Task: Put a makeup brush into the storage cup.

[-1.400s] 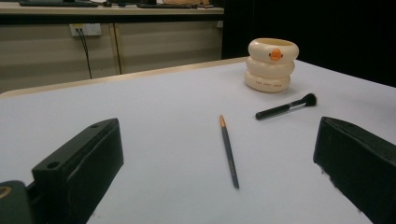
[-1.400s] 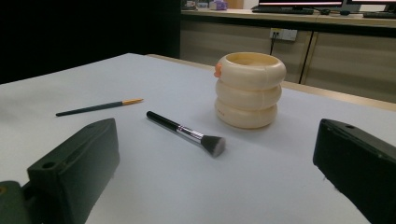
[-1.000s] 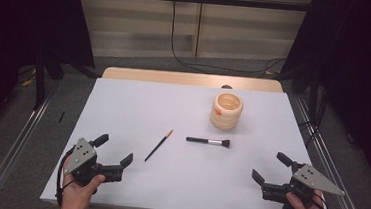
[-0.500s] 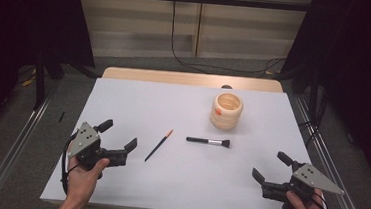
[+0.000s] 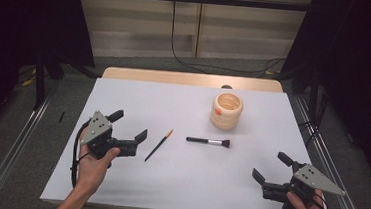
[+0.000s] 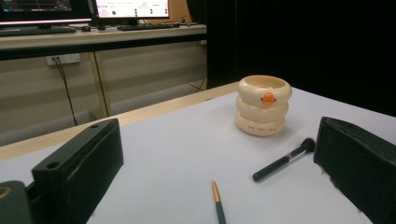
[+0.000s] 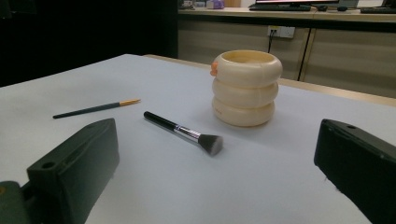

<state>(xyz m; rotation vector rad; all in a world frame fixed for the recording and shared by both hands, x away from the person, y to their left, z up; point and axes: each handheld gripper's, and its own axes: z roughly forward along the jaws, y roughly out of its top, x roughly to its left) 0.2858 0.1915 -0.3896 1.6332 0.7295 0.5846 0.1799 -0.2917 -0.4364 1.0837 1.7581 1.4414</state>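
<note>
Approach step: your left tongs (image 5: 130,126), released, near the thin brush (image 5: 158,145) mid-desk; next, straddle its handle and clench; right tongs (image 5: 271,169) released, idle.

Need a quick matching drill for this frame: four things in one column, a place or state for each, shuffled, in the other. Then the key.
Things:
1. holder
2. makeup brush
3. thin brush
4. right gripper

Places or states:
A. lies just ahead of the open left gripper
B. upright, cream, three stacked rings
C. open, at the table's near right corner, holding nothing
D. lies flat just in front of the holder, bristles to the right

Pairs: 1-B, 2-D, 3-A, 4-C
</note>
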